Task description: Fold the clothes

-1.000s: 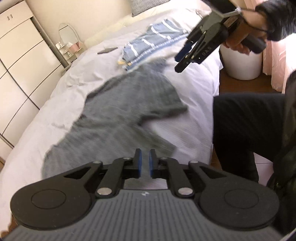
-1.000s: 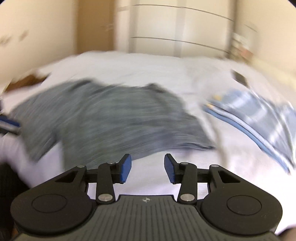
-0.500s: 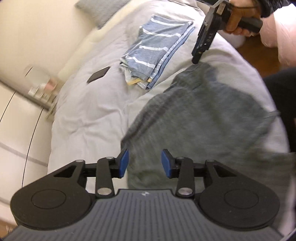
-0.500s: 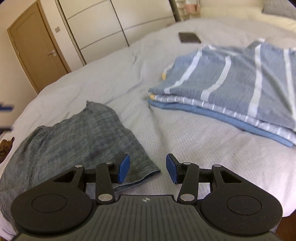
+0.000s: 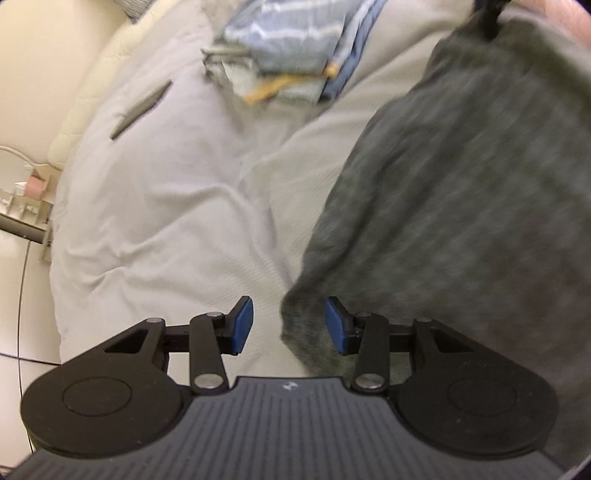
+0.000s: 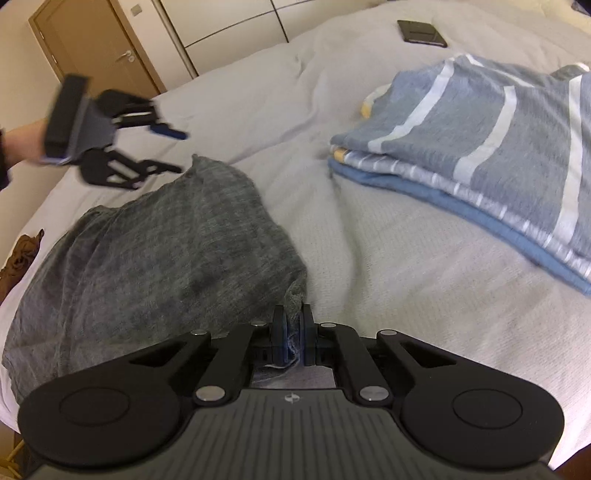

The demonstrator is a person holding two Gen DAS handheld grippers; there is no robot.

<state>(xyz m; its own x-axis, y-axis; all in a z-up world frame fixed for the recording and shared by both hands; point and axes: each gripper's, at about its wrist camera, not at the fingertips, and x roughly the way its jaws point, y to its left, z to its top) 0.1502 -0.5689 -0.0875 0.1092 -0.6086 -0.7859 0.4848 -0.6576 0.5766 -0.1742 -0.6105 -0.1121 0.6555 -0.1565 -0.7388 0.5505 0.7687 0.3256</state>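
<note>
- While my right tool point(image 6: 291, 328) pinches one corner of the grey top point(image 6: 166, 258) on the bed point(image 6: 369, 258), my left tool point(image 5: 290, 326) gapes empty over another.
- Risk: a thin pinch; a pull could slip it.

Grey garment point(image 6: 166, 258): dark heathered grey w/ faint fine ribbing, no print. Folded stack point(image 6: 498, 147): top piece mid-blue w/ wide white stripes; under it pale blue w/ thin white lines, then plain deeper blue; bit of yellow at one corner. Bed cover point(image 6: 388, 277): v. light grey, fine textured weave. Phone-like slab point(image 6: 421, 33): black. Door point(image 6: 103, 48): brown wood. Right claw point(image 6: 291, 332) & left claw point(image 5: 290, 330): black frames, blue pads.
</note>
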